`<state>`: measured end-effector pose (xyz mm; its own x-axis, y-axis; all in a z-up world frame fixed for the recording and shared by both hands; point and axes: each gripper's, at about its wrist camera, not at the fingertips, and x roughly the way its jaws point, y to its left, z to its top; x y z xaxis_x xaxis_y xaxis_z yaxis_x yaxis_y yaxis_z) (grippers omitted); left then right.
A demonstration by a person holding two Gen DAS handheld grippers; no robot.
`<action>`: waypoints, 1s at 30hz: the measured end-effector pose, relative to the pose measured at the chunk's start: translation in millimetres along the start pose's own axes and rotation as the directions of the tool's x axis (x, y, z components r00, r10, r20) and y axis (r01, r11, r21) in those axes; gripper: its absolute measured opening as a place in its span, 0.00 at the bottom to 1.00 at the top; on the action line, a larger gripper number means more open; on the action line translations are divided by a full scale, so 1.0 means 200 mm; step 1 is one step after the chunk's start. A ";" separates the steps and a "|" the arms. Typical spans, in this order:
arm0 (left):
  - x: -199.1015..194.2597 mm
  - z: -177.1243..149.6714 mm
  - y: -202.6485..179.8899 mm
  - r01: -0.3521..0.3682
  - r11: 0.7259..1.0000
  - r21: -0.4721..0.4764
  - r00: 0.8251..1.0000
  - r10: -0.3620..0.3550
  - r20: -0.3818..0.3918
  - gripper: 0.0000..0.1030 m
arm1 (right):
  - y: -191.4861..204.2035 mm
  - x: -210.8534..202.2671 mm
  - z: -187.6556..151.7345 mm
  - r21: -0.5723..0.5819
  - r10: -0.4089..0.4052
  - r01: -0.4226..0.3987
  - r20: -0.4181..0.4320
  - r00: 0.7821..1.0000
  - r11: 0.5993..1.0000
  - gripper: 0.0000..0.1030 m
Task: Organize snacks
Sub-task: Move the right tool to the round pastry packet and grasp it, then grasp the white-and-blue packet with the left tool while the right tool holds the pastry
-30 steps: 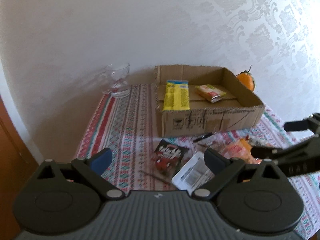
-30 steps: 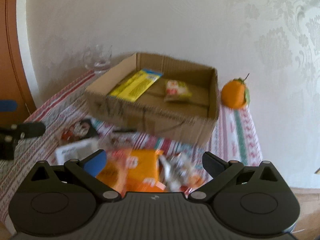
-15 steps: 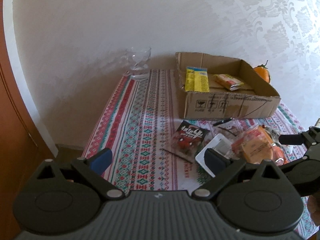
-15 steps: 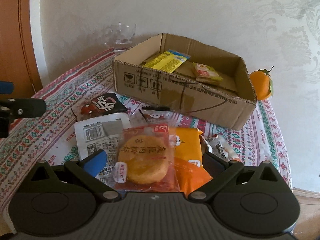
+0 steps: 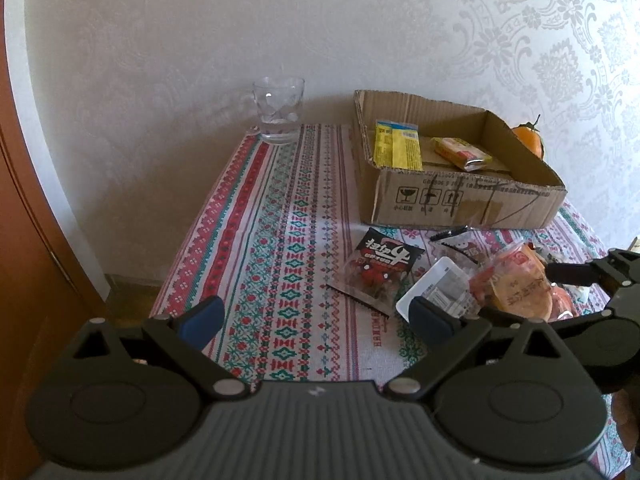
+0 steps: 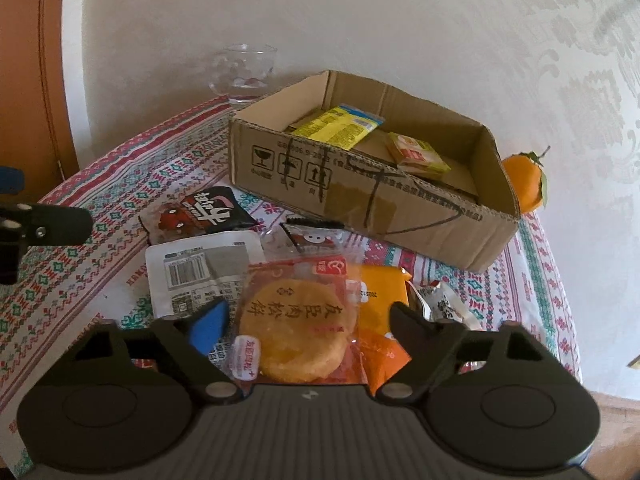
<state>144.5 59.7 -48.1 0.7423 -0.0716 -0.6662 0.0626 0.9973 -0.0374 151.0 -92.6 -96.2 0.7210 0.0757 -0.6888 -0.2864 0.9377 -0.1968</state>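
Note:
A cardboard box (image 6: 360,200) stands at the back of the patterned tablecloth (image 5: 272,240). It holds a long yellow packet (image 6: 340,126) and a small yellow-red packet (image 6: 416,154). In front of it lie loose snacks: a black-red packet (image 6: 200,212), a white packet (image 6: 200,268), an orange packet (image 6: 380,292) and a clear-wrapped round cake (image 6: 300,320). My right gripper (image 6: 308,322) is low over the pile. Its jaws are closing with the round cake between them, and I see no pad pressing on it. My left gripper (image 5: 316,320) hangs open over bare cloth left of the pile, holding nothing.
A glass mug (image 5: 280,110) stands at the back left by the wall. An orange fruit (image 6: 524,182) sits behind the box's right corner. A silver-wrapped snack (image 6: 444,304) lies right of the pile. The table's left edge drops beside a brown door (image 5: 24,240).
Both grippers came down closer to the table. The right gripper's jaws have narrowed around the round cake packet. The left gripper stays open.

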 end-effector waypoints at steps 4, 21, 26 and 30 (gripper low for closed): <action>0.01 0.00 -0.01 0.005 1.000 0.001 1.000 -0.005 -0.005 0.96 | 0.02 0.00 0.00 -0.024 -0.001 0.001 -0.007 1.000 1.000 0.66; 0.06 0.00 -0.12 0.028 0.999 0.043 0.998 -0.026 -0.054 0.96 | -0.10 -0.16 0.03 -0.008 0.039 -0.039 0.042 0.998 0.999 0.60; 0.12 0.00 -0.21 0.057 0.996 0.075 0.996 -0.051 -0.077 0.96 | -0.18 -0.21 0.02 0.001 0.021 -0.021 0.062 0.998 1.000 0.60; 0.15 -0.02 -0.31 0.111 0.987 0.116 0.990 -0.099 -0.102 0.96 | -0.25 -0.23 0.00 0.030 0.007 -0.009 0.066 0.998 1.000 0.60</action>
<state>160.8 -4.0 -68.0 0.6603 -0.1683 -0.7319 0.2215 0.9749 -0.0242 132.3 -143.7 -54.9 0.7589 0.1043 -0.6428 -0.2736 0.9468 -0.1694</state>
